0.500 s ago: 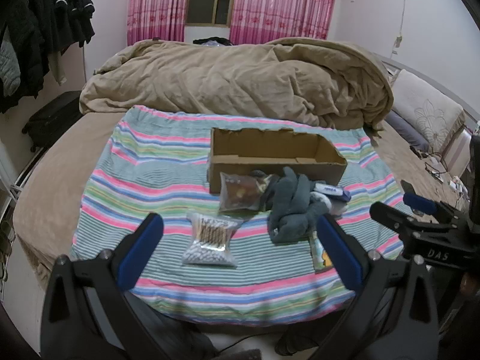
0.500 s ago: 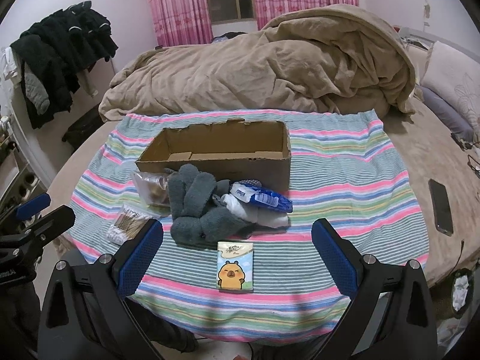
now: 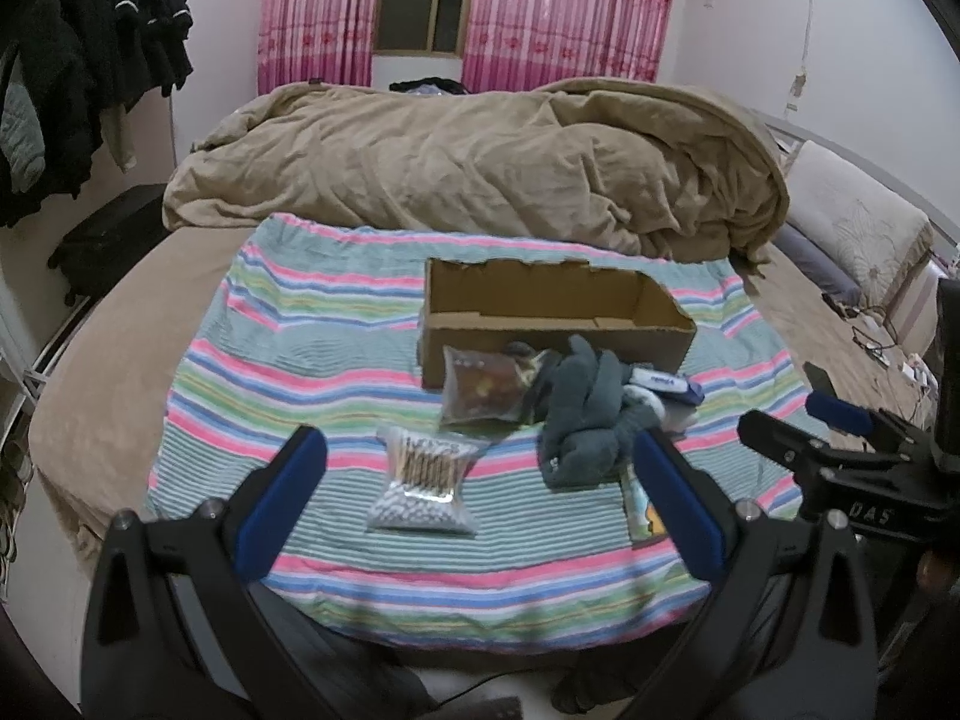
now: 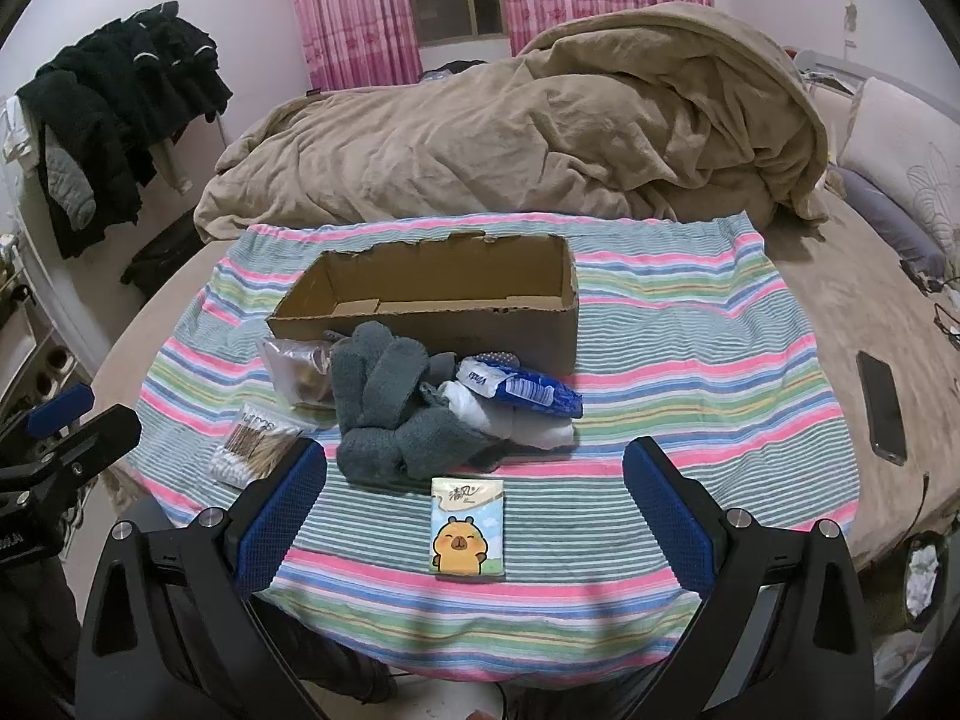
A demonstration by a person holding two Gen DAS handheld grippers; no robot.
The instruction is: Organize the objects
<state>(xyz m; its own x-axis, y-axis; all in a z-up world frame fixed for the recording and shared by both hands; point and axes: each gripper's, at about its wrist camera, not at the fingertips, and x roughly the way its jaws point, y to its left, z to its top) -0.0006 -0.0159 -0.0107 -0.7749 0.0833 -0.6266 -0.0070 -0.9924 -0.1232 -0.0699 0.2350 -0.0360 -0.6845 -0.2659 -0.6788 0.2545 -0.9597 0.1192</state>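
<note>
Both grippers hang wide open and empty over the near edge of a striped cloth strewn with small things.

The left gripper [image 3: 480,498] frames a bag of cotton swabs [image 3: 423,483] between its spread blue pads without touching it; the right gripper [image 4: 474,510] likewise stands apart from a tissue pack [image 4: 468,531] printed with a cartoon animal, lying flat on the striped cloth [image 4: 690,372]. Behind these, an open cardboard box [image 4: 444,300] sits mid-cloth. Against its front wall lie a clear bag of what looks like snacks [image 3: 486,384], grey socks [image 4: 390,408] heaped in a pile, and a blue-and-white packet [image 4: 522,387] resting on something white. A phone [image 4: 881,408] lies well apart on the bed.
</note>
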